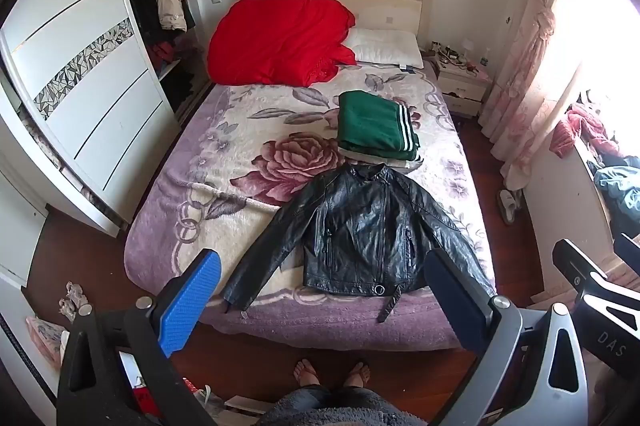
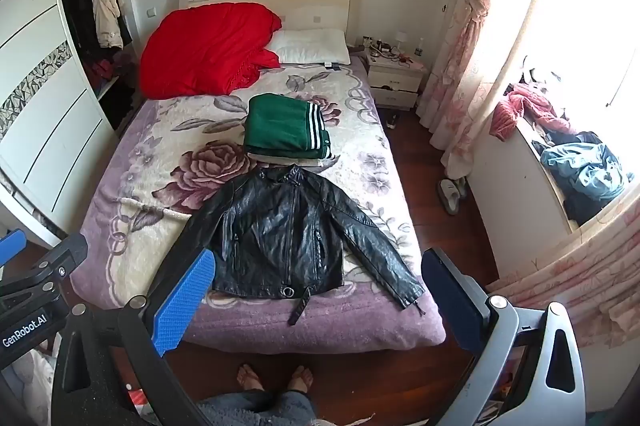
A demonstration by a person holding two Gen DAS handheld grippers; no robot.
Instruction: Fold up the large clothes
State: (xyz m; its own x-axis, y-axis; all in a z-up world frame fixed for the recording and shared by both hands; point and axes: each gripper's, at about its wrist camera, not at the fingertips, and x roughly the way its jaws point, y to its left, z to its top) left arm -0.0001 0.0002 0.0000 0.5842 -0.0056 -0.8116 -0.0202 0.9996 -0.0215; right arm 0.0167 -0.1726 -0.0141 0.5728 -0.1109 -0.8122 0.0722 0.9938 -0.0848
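A black leather jacket [image 1: 360,230] lies flat, front up, sleeves spread, at the foot of the bed [image 1: 200,186]; it also shows in the right wrist view [image 2: 280,234]. A folded green garment with white stripes [image 1: 376,126] sits on a small pile just beyond its collar, also in the right wrist view [image 2: 286,130]. My left gripper [image 1: 324,290] is open and empty, held above the bed's foot edge. My right gripper [image 2: 320,290] is open and empty, level with it; its body shows in the left wrist view [image 1: 592,282].
A red quilt [image 1: 276,38] and white pillows [image 1: 384,46] lie at the headboard. A wardrobe [image 1: 80,78] stands left, a nightstand [image 1: 460,82] and curtains [image 2: 472,38] right. Clothes are heaped on the window ledge [image 2: 576,162]. Slippers [image 2: 450,194] lie on the wooden floor.
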